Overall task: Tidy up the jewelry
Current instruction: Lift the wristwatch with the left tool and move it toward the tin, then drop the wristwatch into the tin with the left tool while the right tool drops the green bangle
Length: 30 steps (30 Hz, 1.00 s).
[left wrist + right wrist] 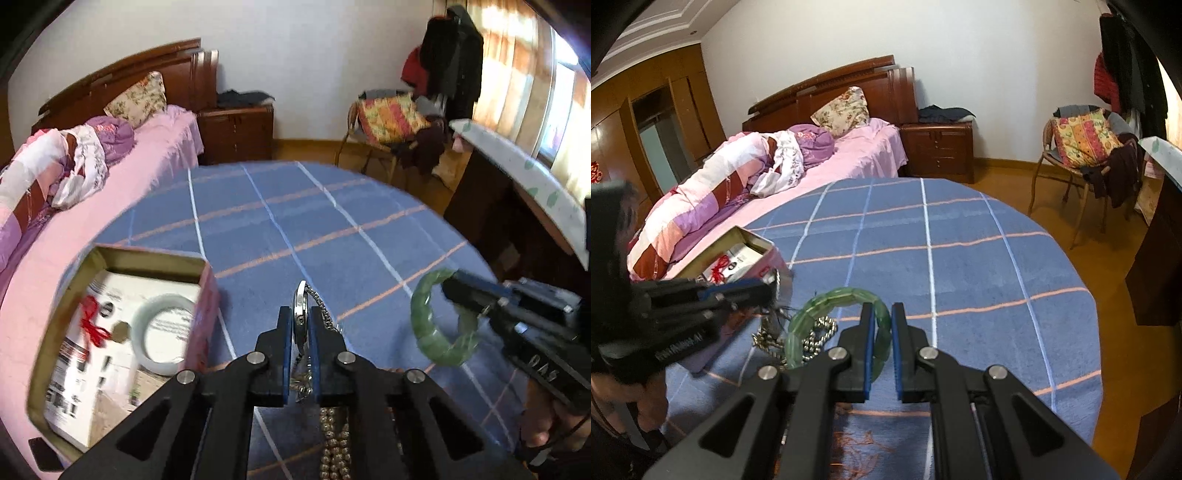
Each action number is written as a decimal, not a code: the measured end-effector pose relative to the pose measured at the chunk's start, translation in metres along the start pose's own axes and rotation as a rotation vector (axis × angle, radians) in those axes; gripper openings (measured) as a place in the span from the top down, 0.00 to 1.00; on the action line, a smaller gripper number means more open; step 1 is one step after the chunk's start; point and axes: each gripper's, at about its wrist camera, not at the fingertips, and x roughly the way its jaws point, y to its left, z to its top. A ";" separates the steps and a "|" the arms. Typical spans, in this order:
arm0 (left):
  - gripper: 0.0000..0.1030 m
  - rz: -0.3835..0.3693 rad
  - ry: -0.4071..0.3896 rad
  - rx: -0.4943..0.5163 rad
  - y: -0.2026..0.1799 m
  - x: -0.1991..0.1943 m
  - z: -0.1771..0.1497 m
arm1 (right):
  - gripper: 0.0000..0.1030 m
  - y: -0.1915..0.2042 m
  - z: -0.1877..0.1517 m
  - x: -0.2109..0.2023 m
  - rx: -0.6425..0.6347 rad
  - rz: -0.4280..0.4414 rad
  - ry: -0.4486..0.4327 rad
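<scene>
Box (122,332) left of watch (301,314); bracelet (436,317) right

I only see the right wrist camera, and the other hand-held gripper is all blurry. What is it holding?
Observer: The left hand-held gripper is shut on a round silver piece with a chain.
Operator: What's inside the box?
Observer: The box holds a white bangle and a red knot charm.
Operator: Anything else I'm missing?
Observer: A string of pale beads shows just below that gripper.
</scene>
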 end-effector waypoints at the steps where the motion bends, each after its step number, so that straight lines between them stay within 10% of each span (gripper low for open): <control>1: 0.93 -0.001 -0.020 -0.004 0.001 -0.007 0.003 | 0.89 0.003 0.003 -0.002 -0.008 0.004 -0.006; 13: 0.93 -0.012 -0.196 -0.024 0.022 -0.085 0.035 | 0.89 0.045 0.037 -0.012 -0.094 0.056 -0.051; 30: 0.93 0.250 -0.058 -0.172 0.140 -0.032 -0.007 | 0.89 0.167 0.060 0.079 -0.344 0.131 0.117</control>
